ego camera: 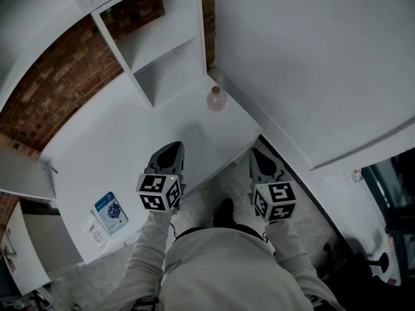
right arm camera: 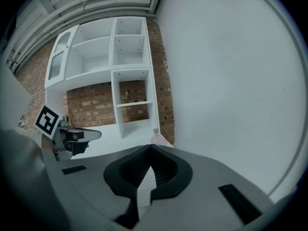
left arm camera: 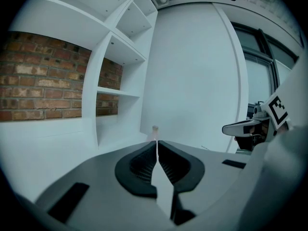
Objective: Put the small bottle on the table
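The small bottle [ego camera: 216, 99], clear with a brownish cap, stands upright on the white table [ego camera: 123, 141] at its far right corner, close to the wall. It shows beyond the jaw tips in the left gripper view as the bottle [left arm camera: 155, 132] and in the right gripper view as the bottle [right arm camera: 156, 136]. My left gripper [ego camera: 174, 150] hovers over the table's near edge, well short of the bottle, jaws shut and empty [left arm camera: 157, 142]. My right gripper [ego camera: 258, 155] hangs off the table's right side over the floor, jaws closed together with nothing in them [right arm camera: 151, 148].
A white shelf unit [ego camera: 162, 50] against a brick wall [ego camera: 52, 89] stands at the table's back. A large white wall panel [ego camera: 311, 63] bounds the right. A blue booklet [ego camera: 111, 212] and a paper [ego camera: 96, 230] lie at the table's near left corner. A cabinet door [ego camera: 23, 173] juts in at the left.
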Available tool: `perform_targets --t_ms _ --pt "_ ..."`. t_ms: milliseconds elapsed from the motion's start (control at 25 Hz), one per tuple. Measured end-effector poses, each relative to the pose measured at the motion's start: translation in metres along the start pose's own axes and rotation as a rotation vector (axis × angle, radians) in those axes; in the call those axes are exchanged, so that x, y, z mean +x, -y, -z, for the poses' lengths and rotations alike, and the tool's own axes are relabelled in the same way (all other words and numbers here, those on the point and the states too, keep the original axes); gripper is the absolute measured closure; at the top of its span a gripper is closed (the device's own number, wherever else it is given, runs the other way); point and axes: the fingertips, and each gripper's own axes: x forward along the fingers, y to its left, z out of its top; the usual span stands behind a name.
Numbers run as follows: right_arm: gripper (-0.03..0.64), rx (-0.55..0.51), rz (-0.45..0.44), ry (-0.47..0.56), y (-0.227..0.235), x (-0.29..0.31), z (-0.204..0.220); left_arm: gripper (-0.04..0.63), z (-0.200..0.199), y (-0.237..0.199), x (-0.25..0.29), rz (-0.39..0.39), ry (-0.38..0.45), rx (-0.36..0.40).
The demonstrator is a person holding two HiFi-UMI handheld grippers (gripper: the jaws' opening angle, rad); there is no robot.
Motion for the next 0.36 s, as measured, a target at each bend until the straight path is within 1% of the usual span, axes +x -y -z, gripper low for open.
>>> perform_targets --t_ms 360 --pt "0.589 -0.014 -0.015 0.0 0.0059 -0.0013 -0.0018 0.568 0.0057 0.005 0.0009 -0.017 -0.021 -0.011"
